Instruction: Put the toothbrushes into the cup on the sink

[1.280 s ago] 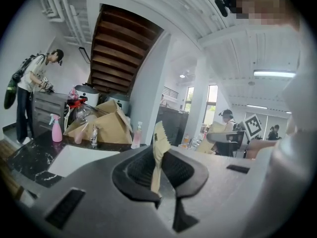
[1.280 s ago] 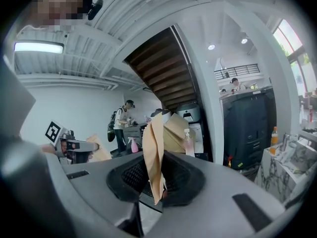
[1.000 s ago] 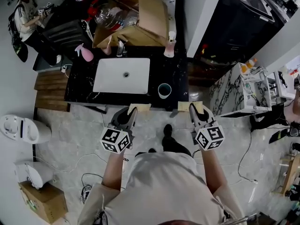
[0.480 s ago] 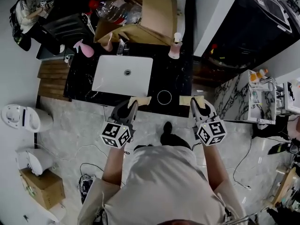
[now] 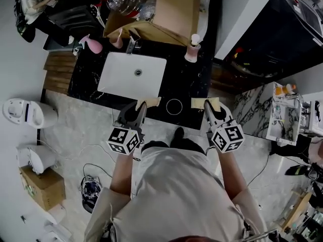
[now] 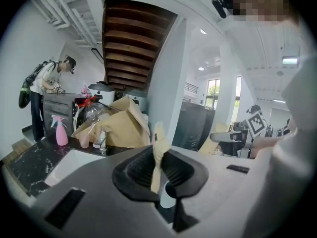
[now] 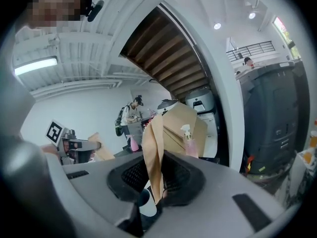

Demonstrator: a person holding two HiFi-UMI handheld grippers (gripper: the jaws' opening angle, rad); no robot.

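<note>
Left gripper (image 5: 137, 110) was clamped on a tan toothbrush packet (image 5: 150, 103), right gripper (image 5: 211, 110) on a second packet (image 5: 204, 103). Both sat over the tabletop (image 5: 193, 82) front edge, either side of the cup (image 5: 174, 106).

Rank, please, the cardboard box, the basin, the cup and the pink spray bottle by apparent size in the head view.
1. cardboard box, though the frame's top edge cuts it off
2. basin
3. pink spray bottle and cup: too alike to rank
</note>
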